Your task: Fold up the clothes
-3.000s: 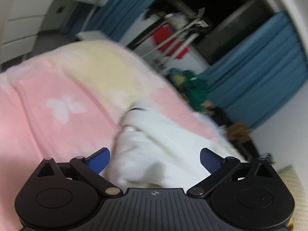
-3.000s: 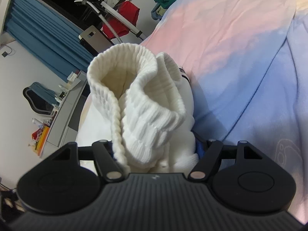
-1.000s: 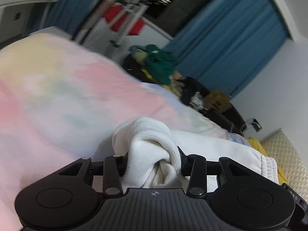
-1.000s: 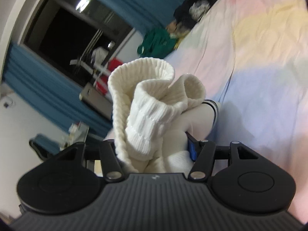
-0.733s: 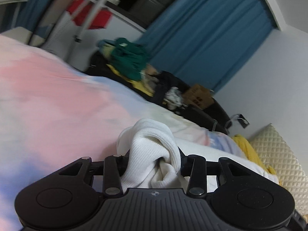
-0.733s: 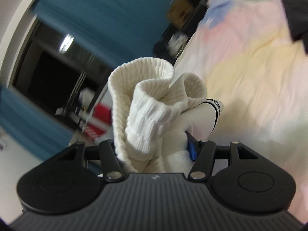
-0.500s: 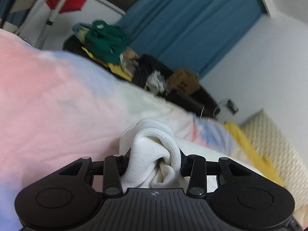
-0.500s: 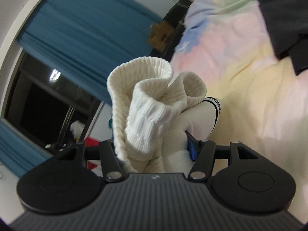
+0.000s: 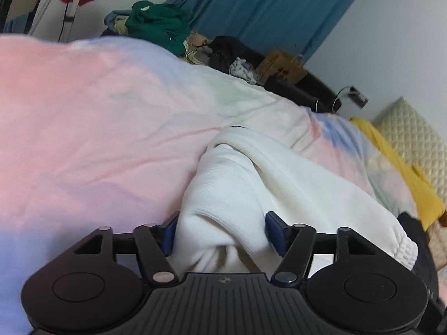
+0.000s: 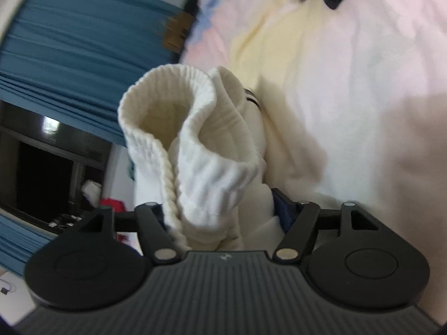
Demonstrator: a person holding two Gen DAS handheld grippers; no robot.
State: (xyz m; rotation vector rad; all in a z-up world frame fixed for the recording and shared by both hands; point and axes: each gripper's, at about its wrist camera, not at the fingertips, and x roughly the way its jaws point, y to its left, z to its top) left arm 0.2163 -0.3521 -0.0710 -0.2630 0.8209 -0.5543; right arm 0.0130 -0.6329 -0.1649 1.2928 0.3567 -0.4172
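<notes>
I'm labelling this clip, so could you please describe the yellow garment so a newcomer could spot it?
Start at the pastel bedspread and follow it to the quilted cream headboard. The yellow garment is draped beside it, bright mustard, unlike the white sweatshirt nearby.

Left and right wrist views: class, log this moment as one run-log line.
left hand-held gripper: shut on sweater | right hand-held gripper: shut on cuff | blanket beneath

Both wrist cameras sit close over the bed [image 9: 83,128], apparently sharing white garment [image 9: 240,189].
</notes>
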